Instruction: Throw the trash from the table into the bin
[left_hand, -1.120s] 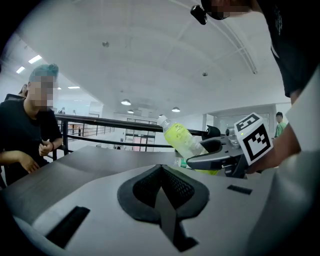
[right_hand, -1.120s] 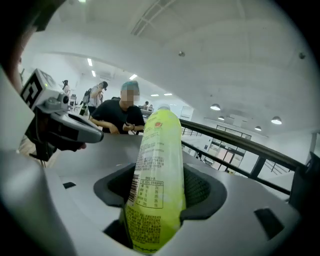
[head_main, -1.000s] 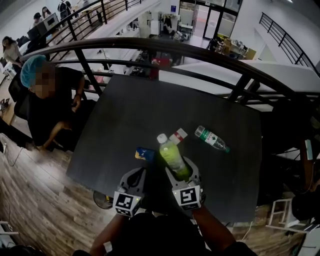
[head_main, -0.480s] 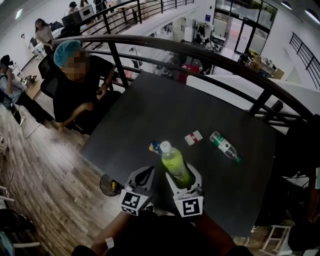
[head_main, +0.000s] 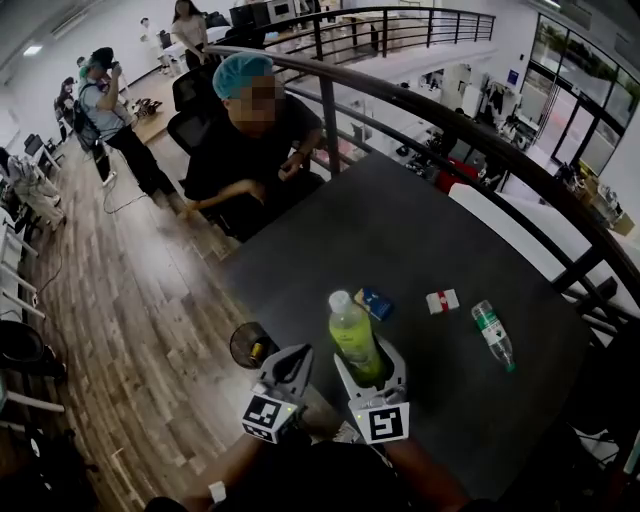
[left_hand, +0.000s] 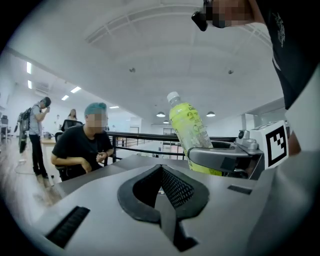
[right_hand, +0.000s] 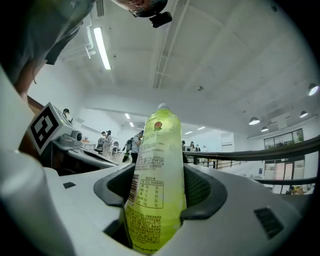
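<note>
**Worktop** (head_main: 400, 230): dark and square, carrying three loose items of trash.

**Bin** (head_main: 250, 345): a small dark round bin is seen on the floor just beside the worktop's near left corner.

**Green bottle** (right_hand: 155, 180): held nearly upright in the right gripper (right_hand: 157, 186), whose jaws are closed on its lower body, above the worktop's near edge.
- It appears full of yellow-green liquid, so some weight is to be expected.
- The wall is judged thin and yielding and the sleeve smooth. A hold low on the body is judged sound.

**Left gripper** (left_hand: 161, 172): jaws closed on nothing.

**Clear bottle** (head_main: 492, 333): lying on its side; judged light and apt to roll.

**Red-and-white carton** (head_main: 441, 300) and **blue packet** (head_main: 375, 302): small, flat and probably light.

**Writing:** a red emblem, a barcode and a printed table are seen on the green bottle's label. No wording can be read.
</note>
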